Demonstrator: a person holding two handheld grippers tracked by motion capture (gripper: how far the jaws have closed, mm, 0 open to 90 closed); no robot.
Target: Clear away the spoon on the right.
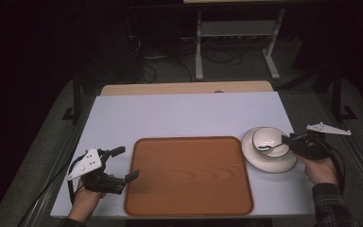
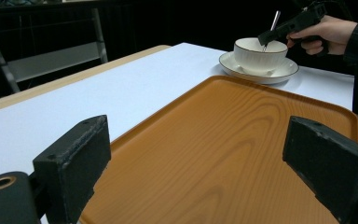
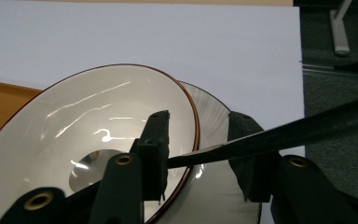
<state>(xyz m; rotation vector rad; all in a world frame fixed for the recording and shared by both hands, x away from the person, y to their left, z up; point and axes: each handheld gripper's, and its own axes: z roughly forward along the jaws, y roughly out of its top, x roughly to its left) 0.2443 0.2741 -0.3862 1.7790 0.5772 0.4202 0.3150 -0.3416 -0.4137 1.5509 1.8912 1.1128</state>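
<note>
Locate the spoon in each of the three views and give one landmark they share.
High view: the spoon lies in the bowl at right, handle toward the right hand-held gripper.
Left gripper view: far right, spoon handle sticking up from the bowl.
Right gripper view: centre, spoon handle between the jaws.
Shared landmark: white bowl.

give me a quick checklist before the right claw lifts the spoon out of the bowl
1. Spoon handle between the right claw jaws: ok.
2. Pads pressing firmly on the handle: cannot tell; a gap shows on one side.
3. Spoon tip resting inside the bowl: ok.
4. Bowl sits upright on the plate: ok.
5. Tray has bare room for a set-down: ok.
6. Left claw open, holding nothing, at the tray's left edge away from the bowl: ok.
</note>
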